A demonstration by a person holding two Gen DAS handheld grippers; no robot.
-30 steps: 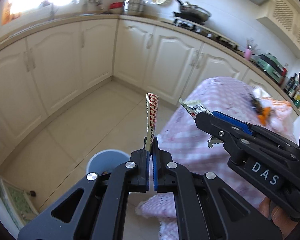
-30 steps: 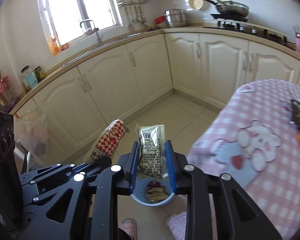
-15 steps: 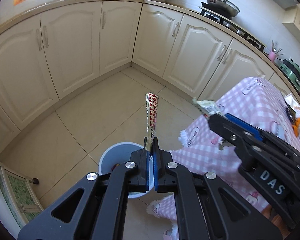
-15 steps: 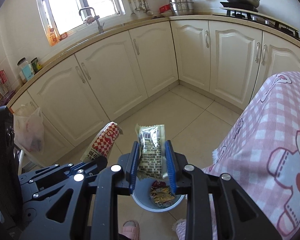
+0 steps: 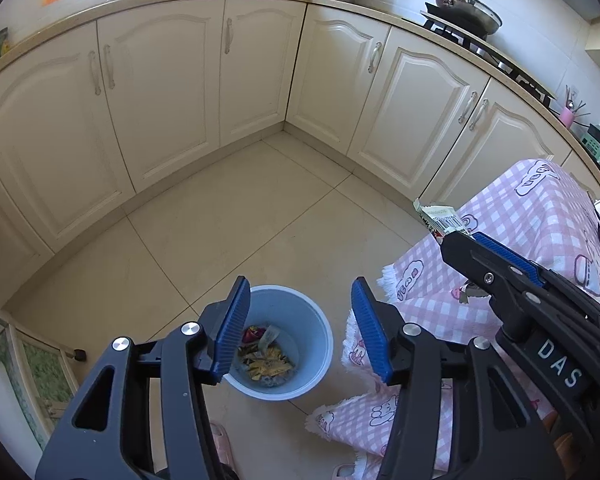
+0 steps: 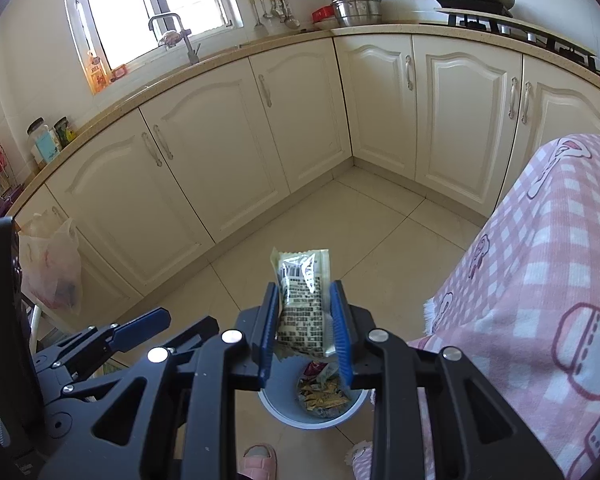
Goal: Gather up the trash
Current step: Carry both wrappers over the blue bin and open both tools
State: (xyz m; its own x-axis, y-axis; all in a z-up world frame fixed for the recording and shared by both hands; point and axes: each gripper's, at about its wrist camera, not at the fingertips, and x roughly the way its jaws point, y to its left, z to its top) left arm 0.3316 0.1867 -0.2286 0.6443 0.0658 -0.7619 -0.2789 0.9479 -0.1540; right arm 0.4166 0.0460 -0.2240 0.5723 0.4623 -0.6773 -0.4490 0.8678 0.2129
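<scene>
Bright daylight pours through the arched white-framed window (image 6: 156, 12), blown out to pure white. The cream cabinet doors (image 5: 160, 92) and the pale tiled floor (image 5: 240, 216) are evenly lit and sharp. Fisheye bending curves the edges; corners fall black.

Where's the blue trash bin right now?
The blue trash bin stands on the tiled floor under both tools, beside the pink checked tablecloth's hanging edge; in the right wrist view it sits beneath the gripped snack wrapper.
</scene>
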